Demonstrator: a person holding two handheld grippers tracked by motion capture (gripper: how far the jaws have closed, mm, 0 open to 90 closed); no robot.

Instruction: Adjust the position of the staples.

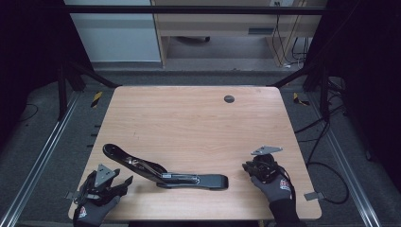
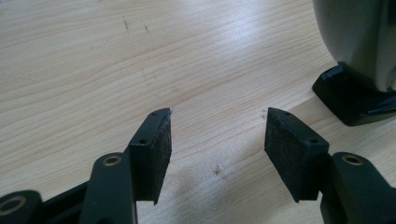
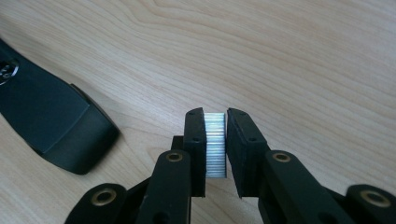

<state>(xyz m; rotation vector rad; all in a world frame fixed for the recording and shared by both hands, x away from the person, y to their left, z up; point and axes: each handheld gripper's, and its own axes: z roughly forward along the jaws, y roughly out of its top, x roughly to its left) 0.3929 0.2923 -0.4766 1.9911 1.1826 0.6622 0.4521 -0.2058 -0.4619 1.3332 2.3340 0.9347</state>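
A black stapler point(image 1: 165, 172) lies swung open along the front of the table, one arm reaching up-left, the other pointing right. My right gripper point(image 1: 249, 168) sits just right of its right end, shut on a short silver strip of staples point(image 3: 215, 144). In the right gripper view the pads point(image 3: 215, 128) press the strip from both sides, and the stapler's blunt black end point(image 3: 56, 126) lies to the left. My left gripper point(image 1: 126, 183) rests at the table's front left corner, open. Bare wood shows between its pads point(image 2: 217, 135), and part of the stapler point(image 2: 355, 98) stands at the upper right.
The wooden table point(image 1: 198, 123) has a round cable grommet point(image 1: 229, 99) near its far edge. Black frame rails and cables run along the floor on both sides. Gloved hands come in from the bottom edge.
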